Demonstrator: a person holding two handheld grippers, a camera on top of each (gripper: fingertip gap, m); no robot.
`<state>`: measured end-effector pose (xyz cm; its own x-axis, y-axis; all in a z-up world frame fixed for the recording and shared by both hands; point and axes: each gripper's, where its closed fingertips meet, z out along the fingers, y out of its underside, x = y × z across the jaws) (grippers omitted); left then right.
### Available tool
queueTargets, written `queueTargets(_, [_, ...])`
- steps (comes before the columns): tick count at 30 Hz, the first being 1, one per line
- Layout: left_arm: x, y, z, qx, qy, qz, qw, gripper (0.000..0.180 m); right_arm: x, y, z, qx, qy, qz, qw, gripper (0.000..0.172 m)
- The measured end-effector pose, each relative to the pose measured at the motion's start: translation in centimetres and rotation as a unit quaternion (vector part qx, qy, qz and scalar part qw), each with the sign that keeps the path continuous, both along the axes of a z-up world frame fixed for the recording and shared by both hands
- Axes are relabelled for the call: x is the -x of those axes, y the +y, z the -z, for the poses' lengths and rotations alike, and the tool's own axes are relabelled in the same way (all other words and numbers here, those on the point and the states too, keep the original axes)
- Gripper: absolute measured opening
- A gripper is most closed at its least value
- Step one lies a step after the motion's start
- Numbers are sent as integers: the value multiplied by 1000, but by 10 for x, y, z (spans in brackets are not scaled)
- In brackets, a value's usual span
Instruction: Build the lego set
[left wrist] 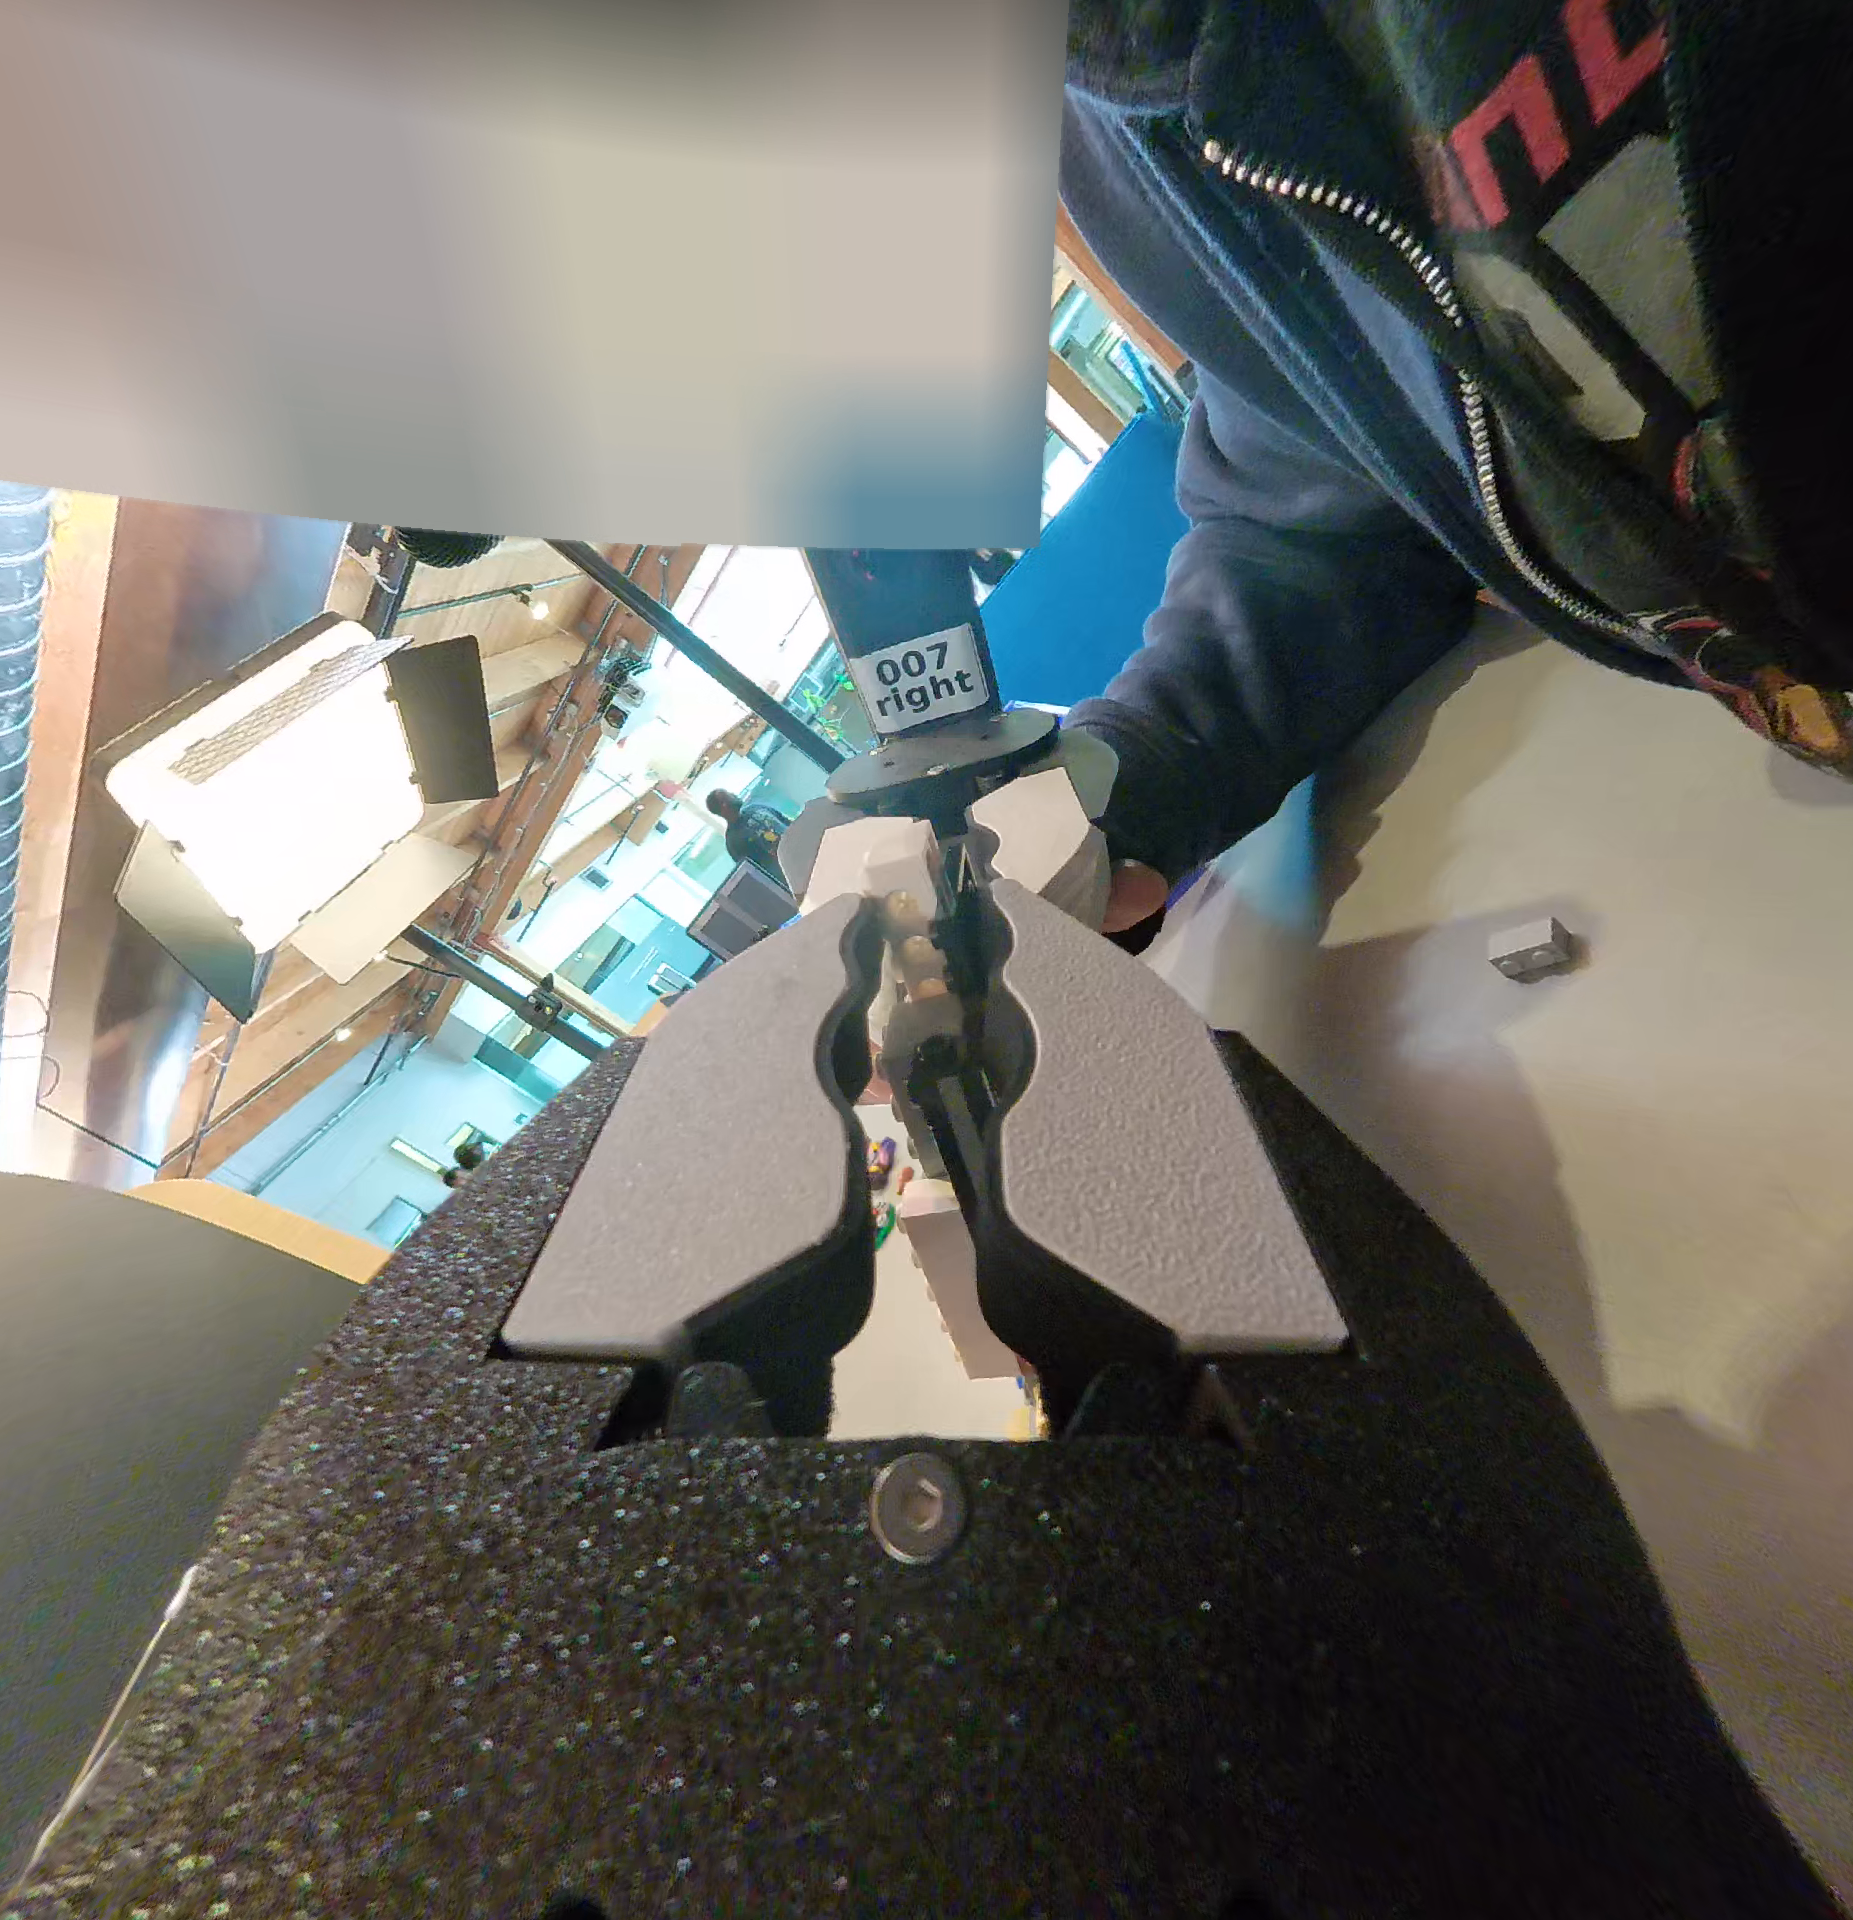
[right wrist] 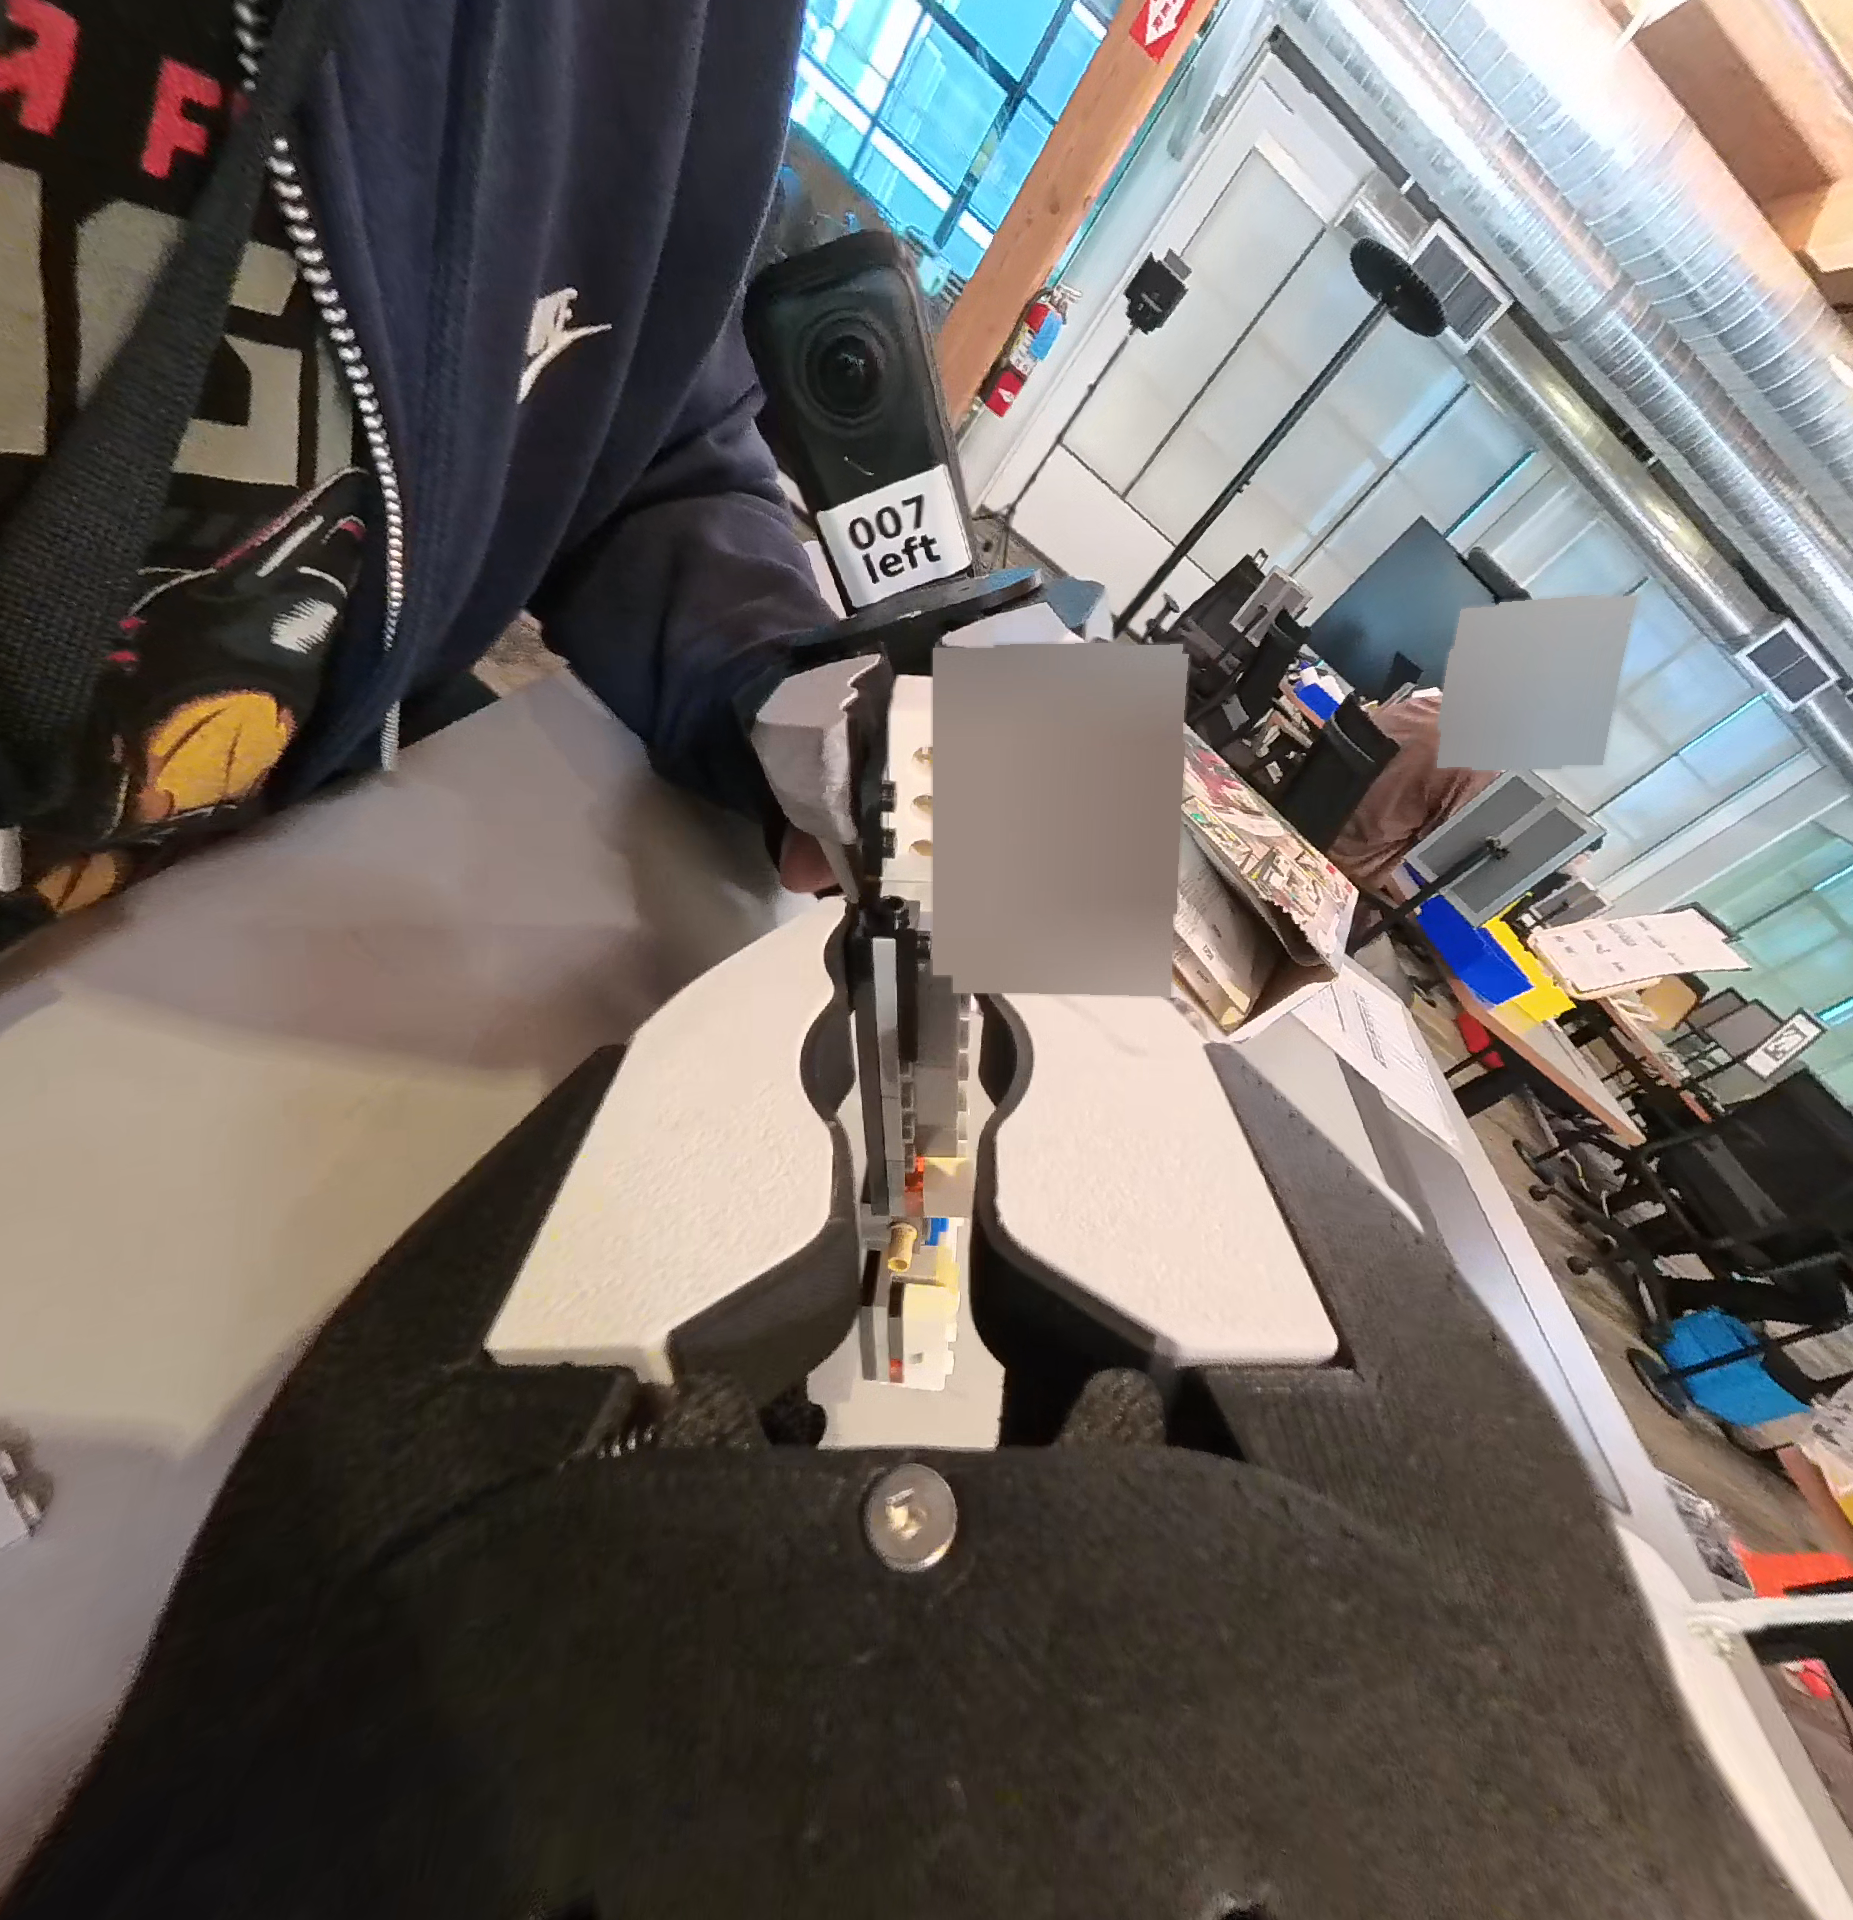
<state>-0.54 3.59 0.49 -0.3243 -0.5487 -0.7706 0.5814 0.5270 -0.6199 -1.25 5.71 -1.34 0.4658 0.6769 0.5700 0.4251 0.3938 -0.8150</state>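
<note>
Both grippers face each other tip to tip over a pale table [left wrist: 1524,1091], sharing one long toy-brick assembly [right wrist: 906,1122] that runs straight along the line between them.

In the right wrist view the right gripper [right wrist: 906,997] sits in the lower middle of the frame, its pale fingers [right wrist: 714,1122] drawn in to a narrow slot and pressing on the grey and black end of the assembly. The long axis of the build runs up the frame, away from the camera, toward the left gripper [right wrist: 880,790] at centre, whose fingers flank its white far end; a mosaic patch hides one of them.

In the left wrist view the left gripper [left wrist: 927,935] is likewise nearly closed, its grey fingers [left wrist: 735,1122] on either side of the same build, white brick with tan studs and a black strip. Contact at the pads looks firm, though the motion blur leaves some doubt.

A loose small grey brick [left wrist: 1533,948] lies on the table at the right of that view, well apart from both.
</note>
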Motion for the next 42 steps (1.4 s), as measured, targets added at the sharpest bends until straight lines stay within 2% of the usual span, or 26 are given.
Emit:
queueTargets(25, [-1,1,5,-14,7,-9,1000,16,-9,5,4,-24,-16,33,999,25])
queueTargets(42, [0,1,8,-28,9,-11,999,17,-13,12,17,-40,-45,55,997,20])
